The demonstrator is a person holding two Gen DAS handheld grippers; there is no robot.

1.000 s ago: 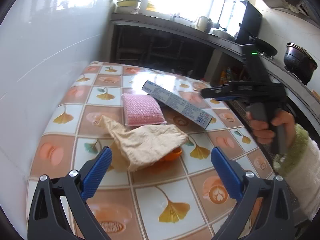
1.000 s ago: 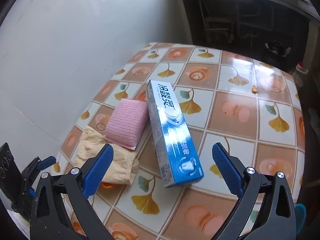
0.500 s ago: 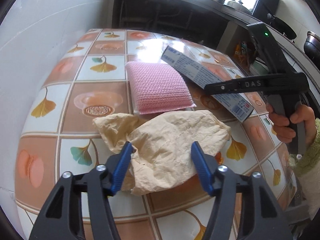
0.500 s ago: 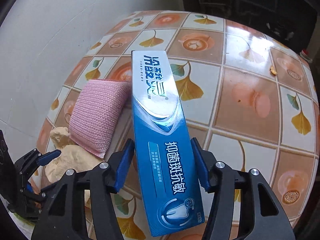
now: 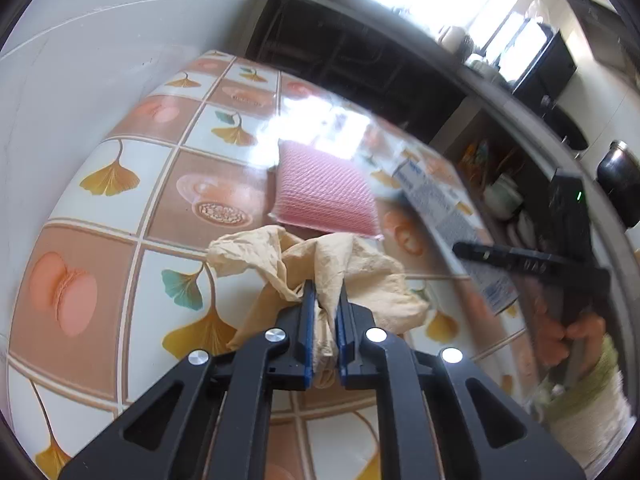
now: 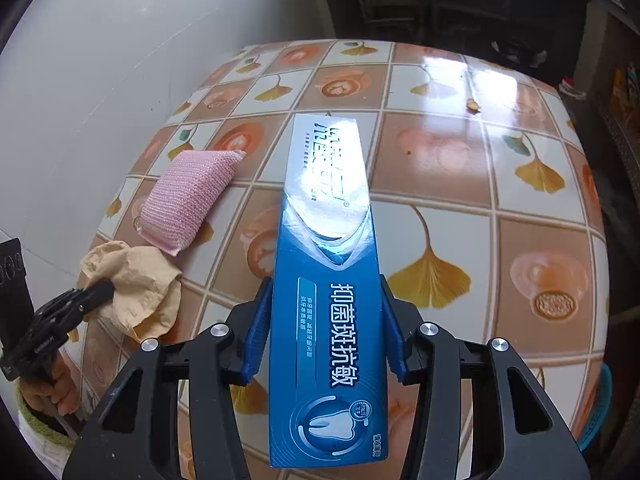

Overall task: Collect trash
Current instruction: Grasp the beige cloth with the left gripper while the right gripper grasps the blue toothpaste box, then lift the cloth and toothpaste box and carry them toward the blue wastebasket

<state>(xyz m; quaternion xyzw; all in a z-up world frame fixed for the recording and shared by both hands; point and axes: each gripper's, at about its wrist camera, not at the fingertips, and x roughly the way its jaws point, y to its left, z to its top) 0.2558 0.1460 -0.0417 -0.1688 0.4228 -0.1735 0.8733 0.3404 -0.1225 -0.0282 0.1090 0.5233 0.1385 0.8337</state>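
A crumpled beige paper (image 5: 360, 264) lies on the tiled table (image 5: 100, 280) near its front edge. My left gripper (image 5: 325, 286) is closing, and its blue pads pinch a fold of that paper. The same paper (image 6: 136, 280) and the left gripper (image 6: 106, 290) appear at the lower left of the right wrist view. A long blue toothpaste box (image 6: 328, 240) runs away from me between the jaws of my right gripper (image 6: 325, 282). Those jaws are closing, and their pads press on the box's two long sides. In the left wrist view the box (image 5: 448, 216) is blurred.
A pink sponge (image 6: 190, 196) lies between the paper and the box. A small brown scrap (image 6: 473, 105) sits far back on the table (image 6: 440, 160). A white wall bounds the left side. Dark counter shelves (image 5: 360, 52) stand behind, and a blue basket (image 6: 596, 412) is off the right edge.
Both grippers came down from wide open and closed, the left on the crumpled paper, the right on the toothpaste box. The box no longer rests against the sponge.
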